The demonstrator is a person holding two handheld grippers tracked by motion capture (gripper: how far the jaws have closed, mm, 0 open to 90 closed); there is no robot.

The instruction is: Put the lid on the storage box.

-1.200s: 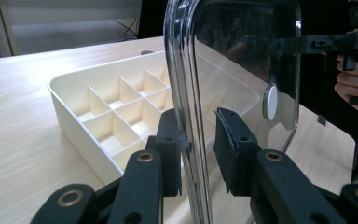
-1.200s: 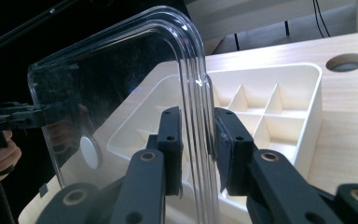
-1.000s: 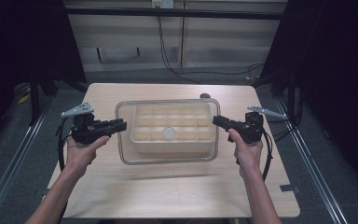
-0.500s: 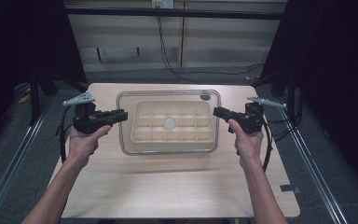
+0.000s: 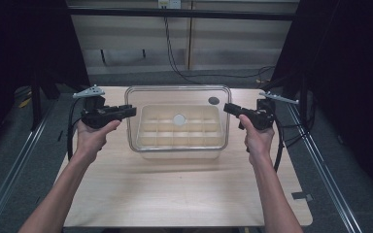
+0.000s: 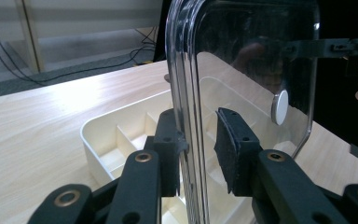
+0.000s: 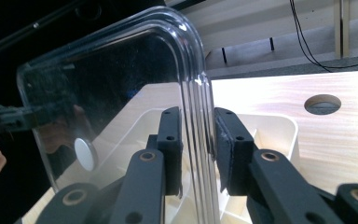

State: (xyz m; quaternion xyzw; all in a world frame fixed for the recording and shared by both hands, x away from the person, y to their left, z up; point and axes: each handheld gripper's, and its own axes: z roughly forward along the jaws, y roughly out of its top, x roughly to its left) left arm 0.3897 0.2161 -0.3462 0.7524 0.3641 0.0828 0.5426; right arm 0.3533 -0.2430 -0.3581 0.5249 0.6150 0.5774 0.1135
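A clear plastic lid (image 5: 175, 94) with a white round disc (image 5: 179, 119) at its middle hangs level above a cream compartment tray (image 5: 148, 143) on the wooden table (image 5: 175, 189). My left gripper (image 5: 131, 110) is shut on the lid's left edge and my right gripper (image 5: 227, 108) on its right edge. In the left gripper view my left gripper (image 6: 196, 126) straddles the lid (image 6: 251, 56) rim over the tray (image 6: 98, 135). In the right gripper view my right gripper (image 7: 198, 126) clamps the lid (image 7: 121, 70) rim, with the tray (image 7: 279, 123) below.
A round hole (image 7: 322, 103) in the tabletop lies beyond the tray at the far right. Metal rails (image 5: 320, 170) run along both table sides. Cables (image 5: 175, 58) lie on the floor behind the table. Bare wood stretches in front of the tray.
Both hands have moved away from the person and slightly up. The lid has come up off the tray with them, and the tray has stayed in place.
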